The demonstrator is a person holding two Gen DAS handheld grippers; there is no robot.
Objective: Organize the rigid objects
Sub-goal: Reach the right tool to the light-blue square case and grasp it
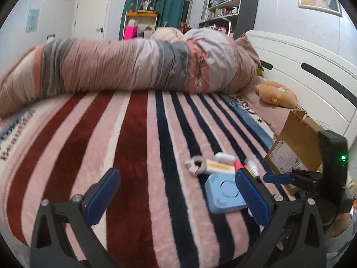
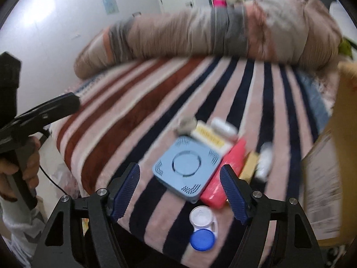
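Observation:
A cluster of small items lies on the striped blanket point(image 1: 138, 147). A light blue square device point(image 2: 186, 167) point(image 1: 223, 193) is nearest, with a pink tube point(image 2: 225, 174), a yellow-white box point(image 2: 210, 137) point(image 1: 219, 167), a white case point(image 2: 224, 127) point(image 1: 223, 156), a small tan box point(image 2: 250, 165), a white bottle point(image 2: 264, 162) and a contact lens case point(image 2: 202, 227) around it. My right gripper point(image 2: 181, 192) is open and empty, hovering just short of the blue device. My left gripper point(image 1: 176, 192) is open and empty, left of the cluster.
A cardboard box point(image 1: 294, 147) point(image 2: 323, 178) stands right of the cluster. A rolled quilt point(image 1: 133, 67) lies across the far side of the bed. A plush toy point(image 1: 276, 93) rests near the white headboard point(image 1: 308, 71). Shelves stand behind.

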